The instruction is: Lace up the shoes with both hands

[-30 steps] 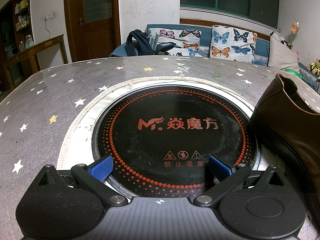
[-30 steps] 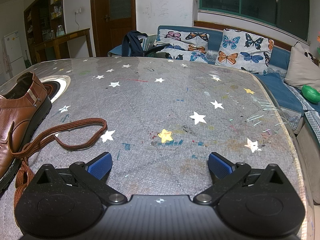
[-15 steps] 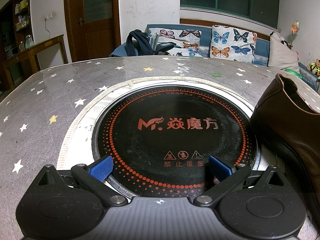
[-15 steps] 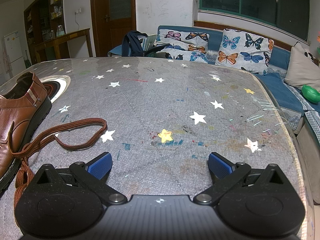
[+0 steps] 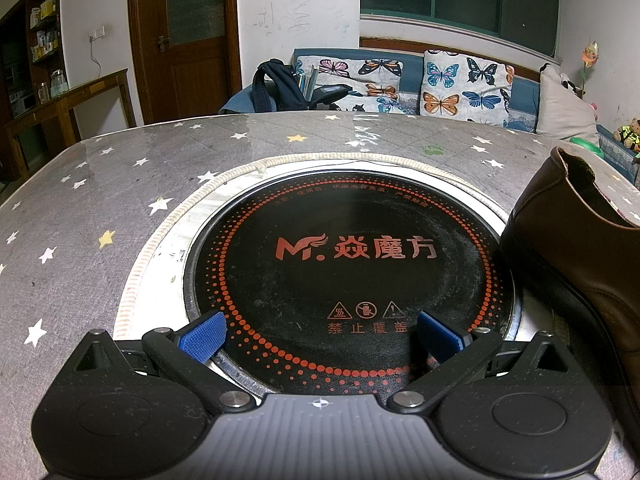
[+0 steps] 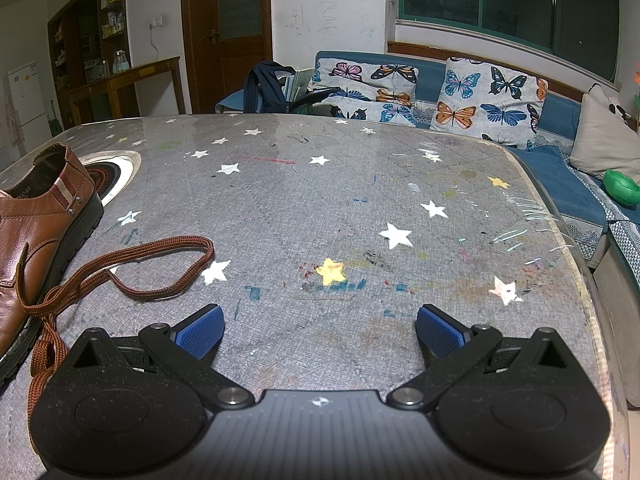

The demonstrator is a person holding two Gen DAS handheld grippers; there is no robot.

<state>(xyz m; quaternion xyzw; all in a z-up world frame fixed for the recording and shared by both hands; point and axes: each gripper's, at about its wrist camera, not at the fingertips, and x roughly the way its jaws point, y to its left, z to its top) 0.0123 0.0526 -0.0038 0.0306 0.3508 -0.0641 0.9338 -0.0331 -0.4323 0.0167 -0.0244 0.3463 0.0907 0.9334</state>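
Left wrist view: left gripper [image 5: 320, 336] spread wide, nothing between the blue pads [image 5: 202, 336], parked low over the near rim of the round induction hob [image 5: 348, 264] sunk in the table [image 5: 80, 216]. One brown leather shoe [image 5: 580, 248] just right of the hob, heel end toward the sofa side, sole touching the hob's metal ring; only its rear part in frame, toe cut off at the lower right edge. No lace visible here.

Right wrist view: right gripper [image 6: 320, 330] likewise wide open and empty, hovering above bare starred tablecloth. Same single shoe [image 6: 36, 236] at far left, right of the hob [image 6: 108, 176], long axis running from the heel near the hob back toward the camera. One brown lace [image 6: 132, 276] trailing from the shoe's eyelets onto the cloth in loose loops, the nearest loop lying just left of and ahead of the left fingertip, another stretch running down along the sole at the frame's left edge.

Judging from both: lace on the shoe's right flank, so nearer the right gripper; a short leftward reach probably enough. Count: one shoe, one lace, two grippers, one hob.
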